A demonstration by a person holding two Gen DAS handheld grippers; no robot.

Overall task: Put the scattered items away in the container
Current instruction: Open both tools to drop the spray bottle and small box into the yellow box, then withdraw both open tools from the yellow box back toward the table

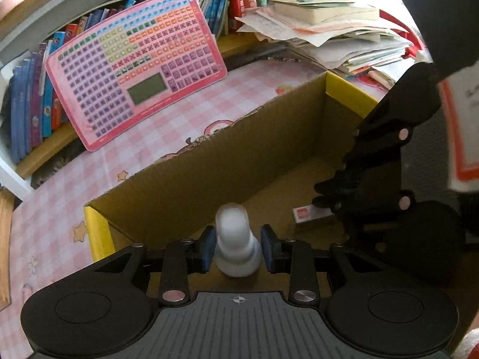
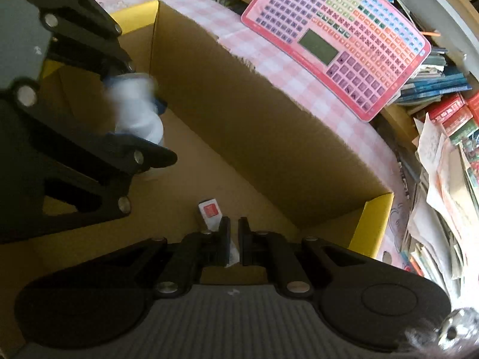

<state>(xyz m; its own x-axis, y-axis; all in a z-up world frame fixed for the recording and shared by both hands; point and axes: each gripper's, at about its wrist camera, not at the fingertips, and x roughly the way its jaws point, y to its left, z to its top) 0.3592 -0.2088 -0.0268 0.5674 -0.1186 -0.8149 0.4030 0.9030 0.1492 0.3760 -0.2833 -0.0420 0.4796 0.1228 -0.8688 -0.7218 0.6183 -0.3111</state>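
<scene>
both claws are down inside the cardboard box [image 1: 209, 161], the left gripper [image 1: 238, 246] pinching a little white bottle [image 1: 235, 239] and the right gripper [image 2: 234, 239] nipped tight on a small red-and-white packet [image 2: 211, 212], probably so they land on the floor rather than drop.

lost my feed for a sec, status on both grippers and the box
Left gripper shut on white bottle, over the cardboard box. Right gripper shut on small red-and-white packet, low inside box. Nothing blocking the drop.
</scene>
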